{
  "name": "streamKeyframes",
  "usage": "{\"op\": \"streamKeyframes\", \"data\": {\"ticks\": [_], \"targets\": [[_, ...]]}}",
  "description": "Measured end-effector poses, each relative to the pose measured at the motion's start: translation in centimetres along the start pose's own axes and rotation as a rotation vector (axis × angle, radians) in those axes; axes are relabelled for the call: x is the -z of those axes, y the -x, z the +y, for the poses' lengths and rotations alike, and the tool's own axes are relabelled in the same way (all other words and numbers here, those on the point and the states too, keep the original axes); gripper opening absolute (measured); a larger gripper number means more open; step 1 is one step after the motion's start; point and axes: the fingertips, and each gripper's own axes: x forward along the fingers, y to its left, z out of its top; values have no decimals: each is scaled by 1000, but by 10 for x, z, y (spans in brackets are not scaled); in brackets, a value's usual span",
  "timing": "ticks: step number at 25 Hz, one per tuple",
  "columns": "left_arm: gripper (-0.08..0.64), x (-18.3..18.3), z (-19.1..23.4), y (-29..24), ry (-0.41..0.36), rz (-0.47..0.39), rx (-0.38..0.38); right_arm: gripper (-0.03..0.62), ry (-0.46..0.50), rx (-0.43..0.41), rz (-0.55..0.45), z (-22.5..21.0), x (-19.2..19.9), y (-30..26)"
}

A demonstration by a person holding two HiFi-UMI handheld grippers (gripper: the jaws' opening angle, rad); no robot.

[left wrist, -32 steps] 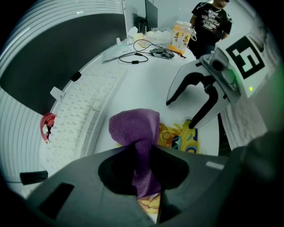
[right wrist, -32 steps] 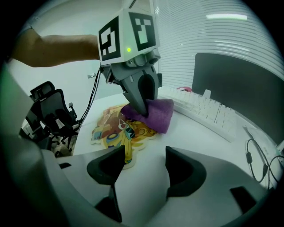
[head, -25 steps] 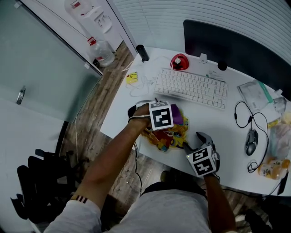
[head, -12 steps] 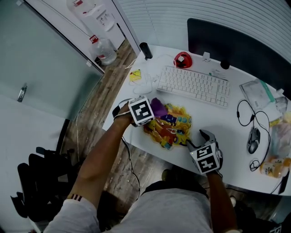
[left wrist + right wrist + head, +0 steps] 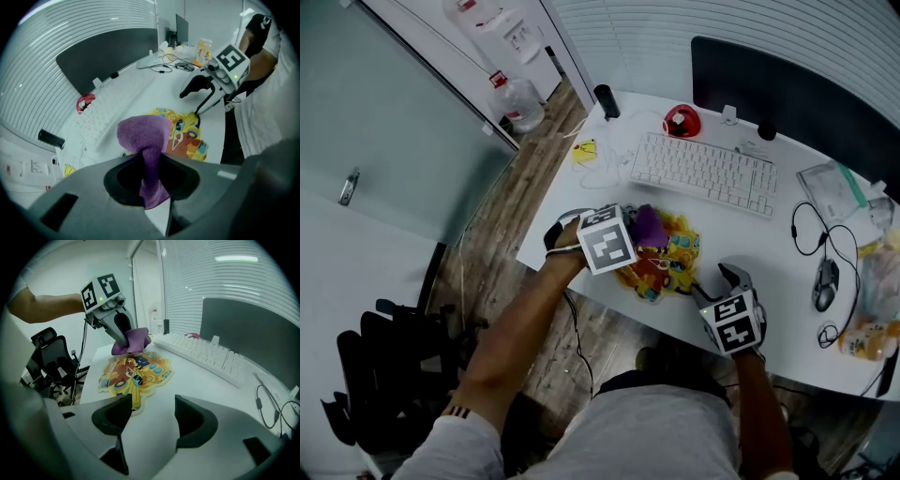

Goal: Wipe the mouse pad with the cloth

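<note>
**A:** The left gripper (image 5: 630, 236) is at the centre of the head view, its fingers clamped on the purple cloth (image 5: 649, 225). In the left gripper view the cloth comes up between the 2 fingers and bunches out into a fat fold beyond them.

**B:** And where's the cloth against the mouse pad (image 5: 672, 262)?

**A:** The bunched end is on the pad's upper-left part in the head view. In the right gripper view it meets the pad's far edge. The pad is a colourful cartoon cut-out lying flat on the white worktop (image 5: 773, 267). It sits just below the keyboard (image 5: 703, 173) in the frame.

**B:** What about the right gripper (image 5: 712, 284)?

**A:** It's at the lower right of the pad, fingers apart with only bare worktop between them. Its tips are at the pad's near corner, but I cannot tell whether they are touching it or just above it.

**B:** Anything else on the worktop?

**A:** A mouse (image 5: 822, 284) with looped cable sits towards the right edge. A dark monitor (image 5: 797, 84) stands at the upper right, behind the keyboard.
</note>
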Motion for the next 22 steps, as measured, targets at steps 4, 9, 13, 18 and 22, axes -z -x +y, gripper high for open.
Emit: {"op": "streamKeyframes", "data": {"ticks": [4, 9, 13, 18, 22], "targets": [[83, -41, -36, 6, -75, -38, 40, 246, 1, -3, 0, 4, 2, 1], [83, -73, -74, -5, -155, -40, 106, 247, 7, -12, 4, 13, -1, 0], [83, -85, -94, -24, -189, -15, 165, 247, 3, -9, 8, 14, -1, -3], [83, -83, -102, -44, -179, 12, 210, 246, -5, -1, 26, 13, 2, -6], [83, -80, -97, -44, -151, -3, 220, 247, -17, -1, 26, 12, 3, -6]]}}
